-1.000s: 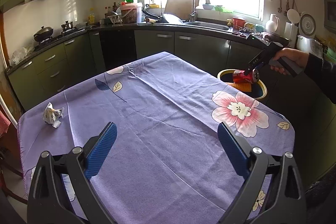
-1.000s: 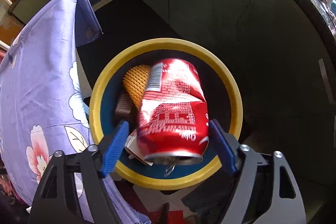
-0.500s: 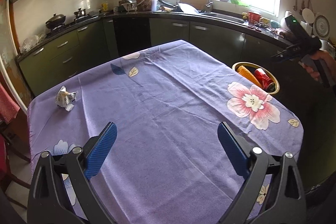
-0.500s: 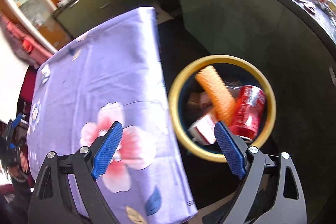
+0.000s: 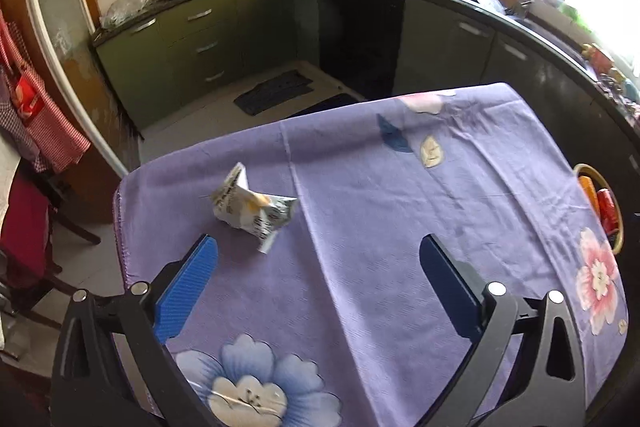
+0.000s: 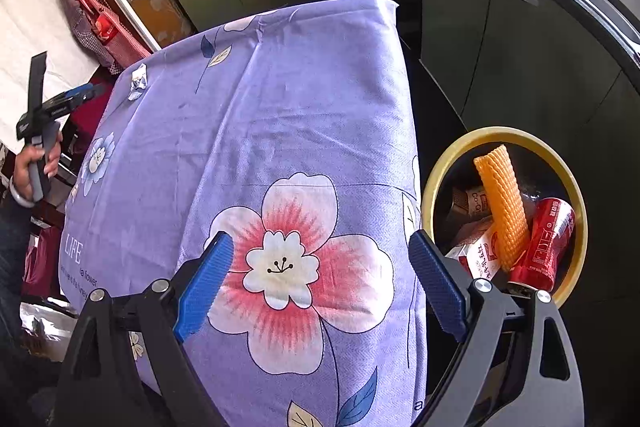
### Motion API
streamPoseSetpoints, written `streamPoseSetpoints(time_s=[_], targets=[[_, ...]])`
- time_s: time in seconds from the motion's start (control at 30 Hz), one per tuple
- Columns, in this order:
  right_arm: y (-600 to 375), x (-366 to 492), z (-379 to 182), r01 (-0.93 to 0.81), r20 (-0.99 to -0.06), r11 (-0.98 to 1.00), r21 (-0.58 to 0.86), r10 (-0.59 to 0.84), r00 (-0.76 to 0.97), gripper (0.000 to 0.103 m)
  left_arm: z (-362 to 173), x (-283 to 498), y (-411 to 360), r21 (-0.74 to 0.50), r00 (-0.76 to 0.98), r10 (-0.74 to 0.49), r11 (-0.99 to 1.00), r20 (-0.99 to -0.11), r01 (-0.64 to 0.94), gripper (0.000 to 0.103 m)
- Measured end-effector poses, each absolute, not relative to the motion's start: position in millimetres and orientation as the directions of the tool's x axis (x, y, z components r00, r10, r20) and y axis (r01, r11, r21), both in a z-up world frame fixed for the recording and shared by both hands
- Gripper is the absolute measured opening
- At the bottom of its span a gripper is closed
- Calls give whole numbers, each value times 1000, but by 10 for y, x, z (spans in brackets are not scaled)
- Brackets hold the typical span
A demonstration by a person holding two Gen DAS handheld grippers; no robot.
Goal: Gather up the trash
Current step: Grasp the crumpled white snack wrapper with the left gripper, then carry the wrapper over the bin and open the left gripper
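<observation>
1. On the far left side of the worktop, with its purple flowered cloth, one piece of trash is left: a crumpled white wrapper. It lies near the left edge, all by itself.
2. Just in front of that wrapper hangs the left gripper. Its jaws are wide and nothing is between them. The wrapper sits a little ahead of the left blue pad, not touching it.
3. Across the middle, the cloth is bare. I see no other trash on it.
4. Over the big pink flower hangs the right gripper. Its jaws are wide too, and they hold nothing.
5. Off the right edge of the worktop, lower down, stands the yellow-rimmed bin. Inside it are a red can, an orange ridged piece and some small boxes.
6. So most of the job looks done. I think the wrapper is the last thing to pick up, and the left gripper is the closest one to grab it. Then it must go all the way across to the bin.
</observation>
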State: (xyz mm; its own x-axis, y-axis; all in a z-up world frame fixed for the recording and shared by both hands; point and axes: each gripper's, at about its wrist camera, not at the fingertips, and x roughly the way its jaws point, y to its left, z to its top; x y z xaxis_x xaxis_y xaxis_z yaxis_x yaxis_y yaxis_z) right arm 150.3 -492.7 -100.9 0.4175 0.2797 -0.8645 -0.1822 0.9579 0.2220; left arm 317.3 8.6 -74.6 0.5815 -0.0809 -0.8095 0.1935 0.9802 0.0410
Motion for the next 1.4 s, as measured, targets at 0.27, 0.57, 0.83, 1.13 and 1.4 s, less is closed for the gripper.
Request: streamPoseSetpoints(time_s=[0.27,0.57,0.83,1.13,1.4], targets=[[-4945,1652,-1116,-177,-873,955,236,289,394,88,-1250,3926,662,-175,317,-91,953,-944,-246,95],[-4811,1719,-1184,-231,-877,943,241,313,364,88,-1383,4144,814,-175,247,-72,888,-966,-426,69],[-4913,1653,-1229,-221,-875,941,257,323,359,88,-1422,4173,845,-164,241,-60,882,-969,-441,32],[-4956,1526,-1170,-218,-866,940,264,331,376,88,-1335,3792,659,-150,246,-73,940,-966,-308,19],[-4990,1375,-1038,-220,-852,941,257,328,407,88,-1031,3110,59,-159,260,-137,985,-956,-67,19]])
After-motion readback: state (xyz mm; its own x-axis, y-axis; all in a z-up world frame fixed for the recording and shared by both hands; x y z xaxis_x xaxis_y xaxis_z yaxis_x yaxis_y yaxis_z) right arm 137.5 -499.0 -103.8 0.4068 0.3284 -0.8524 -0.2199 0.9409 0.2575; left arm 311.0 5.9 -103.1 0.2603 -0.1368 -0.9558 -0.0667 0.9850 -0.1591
